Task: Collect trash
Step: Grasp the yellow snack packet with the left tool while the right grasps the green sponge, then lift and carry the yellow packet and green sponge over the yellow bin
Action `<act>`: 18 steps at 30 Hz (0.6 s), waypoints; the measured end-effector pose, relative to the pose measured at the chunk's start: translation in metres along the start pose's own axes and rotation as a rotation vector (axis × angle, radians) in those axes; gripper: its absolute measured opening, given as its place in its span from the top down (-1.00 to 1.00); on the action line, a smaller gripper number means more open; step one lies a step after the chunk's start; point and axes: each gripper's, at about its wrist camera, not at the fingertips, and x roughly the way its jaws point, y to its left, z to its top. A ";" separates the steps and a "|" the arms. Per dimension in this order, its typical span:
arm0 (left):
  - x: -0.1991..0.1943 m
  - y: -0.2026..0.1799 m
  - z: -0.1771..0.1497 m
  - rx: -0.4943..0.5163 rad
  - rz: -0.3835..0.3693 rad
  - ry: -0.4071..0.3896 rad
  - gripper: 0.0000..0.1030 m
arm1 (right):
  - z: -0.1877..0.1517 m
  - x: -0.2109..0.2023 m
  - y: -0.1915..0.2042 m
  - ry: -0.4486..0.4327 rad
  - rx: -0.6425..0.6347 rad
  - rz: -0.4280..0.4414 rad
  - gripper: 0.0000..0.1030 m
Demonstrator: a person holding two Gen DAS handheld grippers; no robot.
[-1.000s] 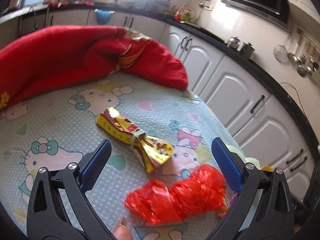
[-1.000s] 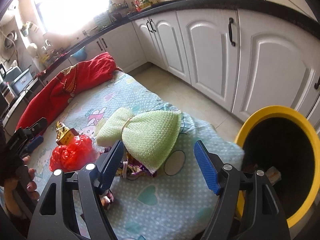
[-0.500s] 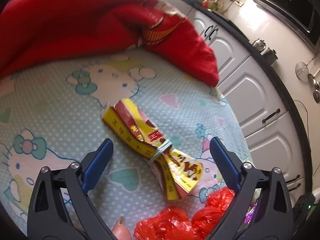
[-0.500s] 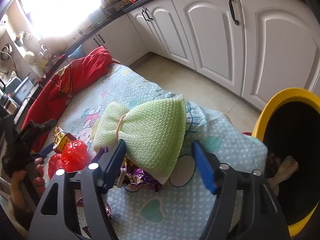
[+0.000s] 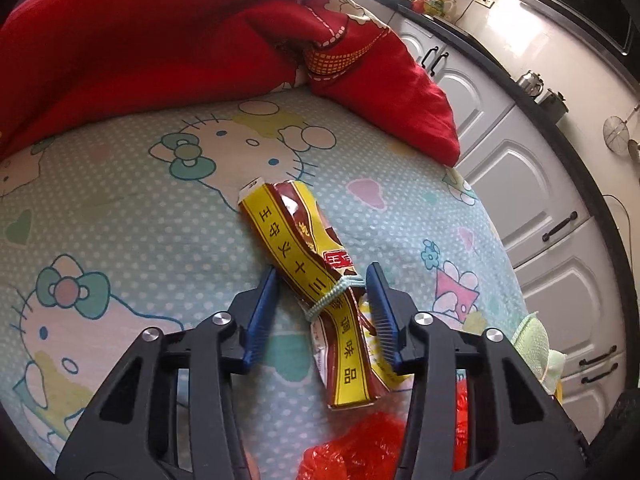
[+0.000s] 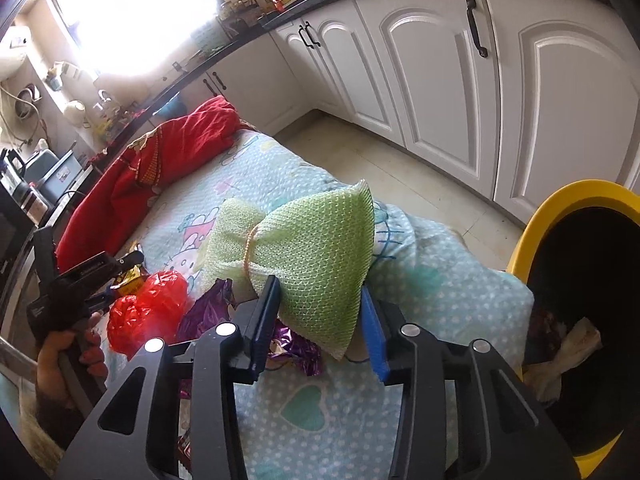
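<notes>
Straddling the tied waist of a crumpled yellow and red foil packet [image 5: 320, 292] on the cartoon-print bedsheet [image 5: 132, 216], the left gripper [image 5: 322, 300] has its jaws narrowed, seemingly touching it. The right gripper [image 6: 320, 320] pinches a tied pale green mesh bag [image 6: 304, 256] beside the yellow-rimmed bin [image 6: 532, 224].

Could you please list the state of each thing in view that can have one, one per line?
Left tongs: closing around the yellow packet, contact unclear.
Yellow packet: tied at the middle with string, lying on the sheet.
Right tongs: closed on the green mesh bag.
Green mesh bag: tied with string, resting on the sheet.
Red plastic bag: crumpled, untouched.
Purple wrapper: crumpled, partly under the mesh bag.
Yellow bin: open, some trash inside.
Cupboard doors: shut.
</notes>
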 end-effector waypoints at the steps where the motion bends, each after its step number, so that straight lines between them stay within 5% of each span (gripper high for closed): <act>1: -0.001 0.001 -0.001 -0.002 -0.010 -0.001 0.36 | -0.001 -0.003 0.000 -0.003 -0.005 0.002 0.33; 6: -0.007 -0.002 -0.002 -0.016 -0.064 -0.013 0.44 | -0.002 -0.016 0.000 -0.027 -0.023 0.015 0.47; 18: -0.071 -0.034 0.002 0.074 -0.131 -0.186 0.49 | -0.001 -0.055 -0.006 -0.121 -0.054 0.007 0.57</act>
